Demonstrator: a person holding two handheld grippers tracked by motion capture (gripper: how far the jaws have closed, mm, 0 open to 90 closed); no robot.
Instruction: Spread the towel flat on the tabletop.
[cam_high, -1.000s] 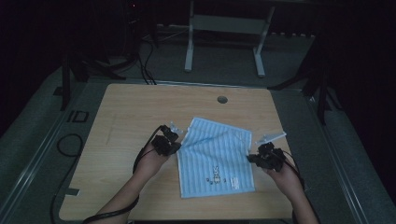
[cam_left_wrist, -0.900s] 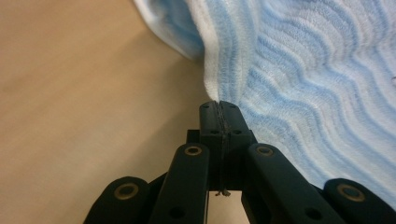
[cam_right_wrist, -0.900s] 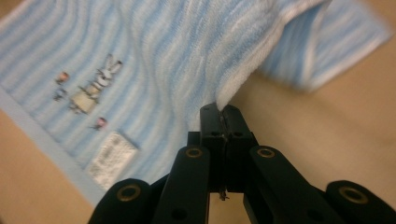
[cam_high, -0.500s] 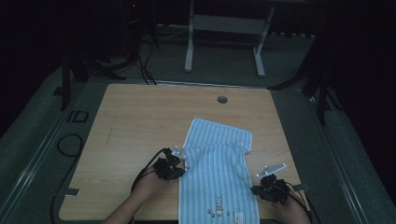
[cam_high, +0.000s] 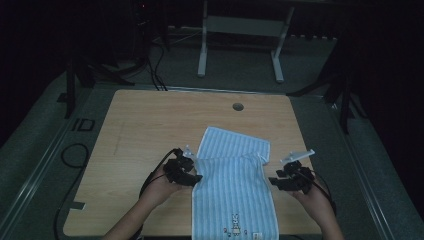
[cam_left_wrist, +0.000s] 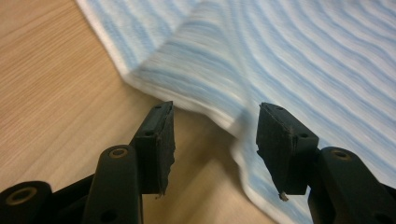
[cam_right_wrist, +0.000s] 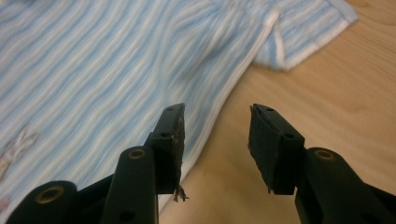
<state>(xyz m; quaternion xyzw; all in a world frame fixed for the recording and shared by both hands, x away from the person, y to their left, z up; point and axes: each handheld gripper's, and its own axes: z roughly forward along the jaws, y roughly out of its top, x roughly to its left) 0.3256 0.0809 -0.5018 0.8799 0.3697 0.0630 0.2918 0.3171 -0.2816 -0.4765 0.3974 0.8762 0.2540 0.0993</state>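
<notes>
A blue-and-white striped towel (cam_high: 232, 195) lies lengthwise on the wooden table (cam_high: 145, 130), its far end doubled under a fold, a small rabbit print near its near end. My left gripper (cam_high: 192, 173) sits at the towel's left edge and my right gripper (cam_high: 275, 182) at its right edge. Both pairs of jaws have just been opening. In the left gripper view the left gripper (cam_left_wrist: 215, 112) stands open, the towel's (cam_left_wrist: 280, 56) edge lying loose between the pads. The right gripper (cam_right_wrist: 217, 112) is open over bare wood, the towel (cam_right_wrist: 102, 60) edge beneath its left pad.
A round cable hole (cam_high: 238, 106) sits near the table's far edge. Beyond the table stands a white metal frame (cam_high: 202, 55) on the floor. Cables (cam_high: 75, 155) loop on the floor at the left. Bare wood spreads left of the towel.
Both grippers pulled the towel's sides toward the near edge, stretching it long, then moved back a little. Their jaws went from shut on the towel to open, letting it go.
</notes>
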